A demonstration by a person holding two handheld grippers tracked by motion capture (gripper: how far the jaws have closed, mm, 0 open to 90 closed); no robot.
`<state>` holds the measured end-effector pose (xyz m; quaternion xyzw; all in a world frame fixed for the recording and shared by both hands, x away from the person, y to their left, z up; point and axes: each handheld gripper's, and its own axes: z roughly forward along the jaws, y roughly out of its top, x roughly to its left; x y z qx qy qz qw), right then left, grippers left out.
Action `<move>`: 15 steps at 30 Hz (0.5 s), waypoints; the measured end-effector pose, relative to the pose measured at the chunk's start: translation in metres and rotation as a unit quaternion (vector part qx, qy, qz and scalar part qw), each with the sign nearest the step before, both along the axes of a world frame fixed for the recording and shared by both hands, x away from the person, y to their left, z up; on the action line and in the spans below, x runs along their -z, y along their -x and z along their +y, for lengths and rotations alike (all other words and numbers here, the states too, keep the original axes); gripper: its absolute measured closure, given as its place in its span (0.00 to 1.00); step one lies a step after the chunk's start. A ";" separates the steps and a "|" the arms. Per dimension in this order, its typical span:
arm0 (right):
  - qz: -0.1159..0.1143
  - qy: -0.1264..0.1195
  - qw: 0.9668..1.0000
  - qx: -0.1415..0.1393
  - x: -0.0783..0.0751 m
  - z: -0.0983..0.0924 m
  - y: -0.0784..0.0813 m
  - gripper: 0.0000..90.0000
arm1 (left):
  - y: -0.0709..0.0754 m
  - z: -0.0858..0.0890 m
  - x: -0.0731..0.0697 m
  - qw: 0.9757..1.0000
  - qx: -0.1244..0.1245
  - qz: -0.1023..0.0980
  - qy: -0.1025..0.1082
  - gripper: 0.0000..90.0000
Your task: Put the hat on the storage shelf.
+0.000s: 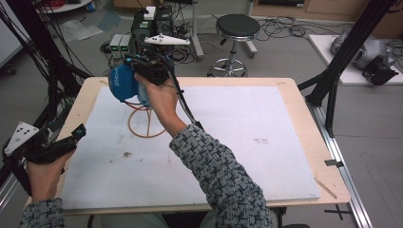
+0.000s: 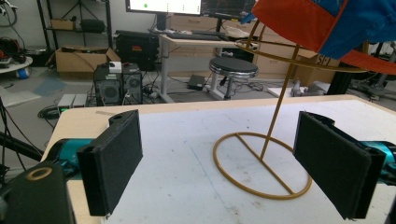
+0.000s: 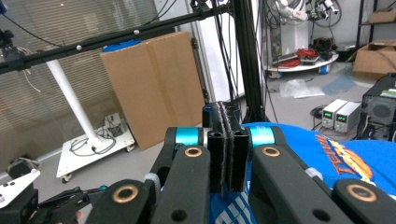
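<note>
The left gripper [image 1: 80,131] rests at the near left edge of the table, and its jaws stand wide apart with nothing between them. Past them stands a gold wire stand [image 2: 263,163] with a round ring foot flat on the white mat [image 1: 237,142]. A blue cap [image 1: 122,83] sits on top of the stand, and its orange inside shows in the left gripper view. The right gripper [image 3: 228,140] is up over the stand, jaws pressed together on the blue cap's cloth. The person's right arm, in a grey knit sleeve [image 1: 214,166], reaches forward across the mat. The wooden table [image 1: 304,123] shows around the mat. Behind it are a black stool [image 1: 236,26], computer boxes and cables on a grey floor.
</note>
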<state>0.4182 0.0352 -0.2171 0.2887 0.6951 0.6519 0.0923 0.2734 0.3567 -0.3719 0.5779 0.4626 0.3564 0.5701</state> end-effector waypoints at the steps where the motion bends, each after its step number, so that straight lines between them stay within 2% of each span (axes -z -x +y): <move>1: 0.002 -0.001 1.000 0.000 0.000 0.000 0.000 1.00 | 0.000 0.000 0.000 1.000 0.000 0.000 0.000 0.18; 10: 0.008 0.016 1.000 -0.001 0.012 0.010 -0.002 1.00 | 0.000 -0.001 0.000 1.000 0.002 0.001 -0.001 0.18; 15: -0.005 0.029 1.000 0.009 0.016 0.014 -0.005 1.00 | -0.001 0.000 0.001 1.000 0.002 0.001 0.001 0.18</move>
